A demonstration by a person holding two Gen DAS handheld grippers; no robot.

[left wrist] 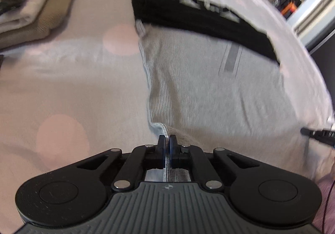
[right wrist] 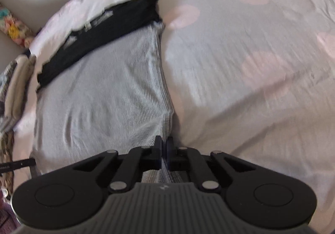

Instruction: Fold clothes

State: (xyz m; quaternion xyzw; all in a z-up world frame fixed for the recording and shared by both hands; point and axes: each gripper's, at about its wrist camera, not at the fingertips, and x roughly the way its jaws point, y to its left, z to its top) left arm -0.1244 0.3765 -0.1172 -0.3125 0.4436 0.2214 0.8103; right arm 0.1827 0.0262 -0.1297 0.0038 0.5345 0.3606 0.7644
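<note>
A grey ribbed garment [left wrist: 199,87] with a black waistband [left wrist: 201,22] lies flat on a bed sheet with pink dots [left wrist: 62,87]. My left gripper [left wrist: 167,139] is shut on the garment's near left corner, with the hem pinched between its pads. In the right wrist view the same grey garment [right wrist: 104,91] spreads to the left, its black band [right wrist: 100,37] at the far end. My right gripper [right wrist: 164,141] is shut on the garment's near right corner. The tip of the other gripper [left wrist: 316,134] shows at the right edge of the left wrist view.
A stack of folded beige clothes [left wrist: 37,3] lies at the far left of the bed, also seen as beige folded cloth [right wrist: 18,81] at the left edge. A shelf with small items [left wrist: 293,1] stands beyond the bed. The dotted sheet [right wrist: 251,66] stretches out to the right.
</note>
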